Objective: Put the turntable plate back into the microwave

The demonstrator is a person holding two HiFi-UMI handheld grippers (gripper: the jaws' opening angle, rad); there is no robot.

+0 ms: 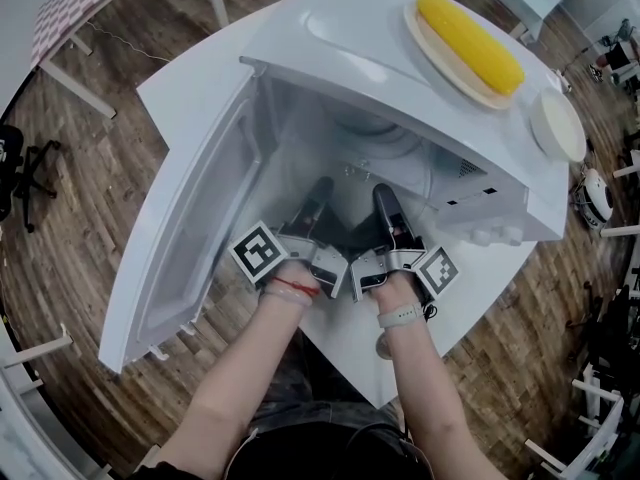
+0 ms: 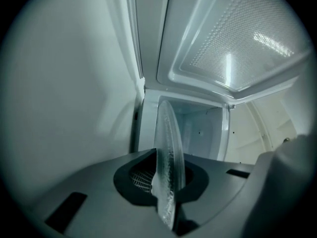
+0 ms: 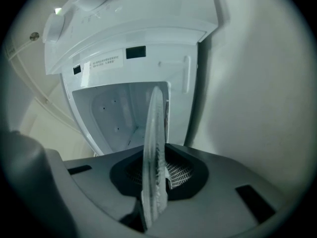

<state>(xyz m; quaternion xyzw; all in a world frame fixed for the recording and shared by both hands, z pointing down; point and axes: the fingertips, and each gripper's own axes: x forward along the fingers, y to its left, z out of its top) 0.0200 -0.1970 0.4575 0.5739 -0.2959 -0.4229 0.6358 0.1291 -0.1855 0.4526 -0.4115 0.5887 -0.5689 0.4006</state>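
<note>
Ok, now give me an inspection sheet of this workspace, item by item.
Surface: white table carrying the microwave, its door swung open.
Job's things: glass turntable plate held edge-on at the cavity; cannot tell whether it is seated.
Clutter: corn cob on a beige plate and a white round dish, all on the microwave's top.
Grippers: left gripper and right gripper both reach into the cavity, fingers shut on the turntable plate.
Cables: thin cable on the floor.
Surroundings: wood floor, black chair.
</note>
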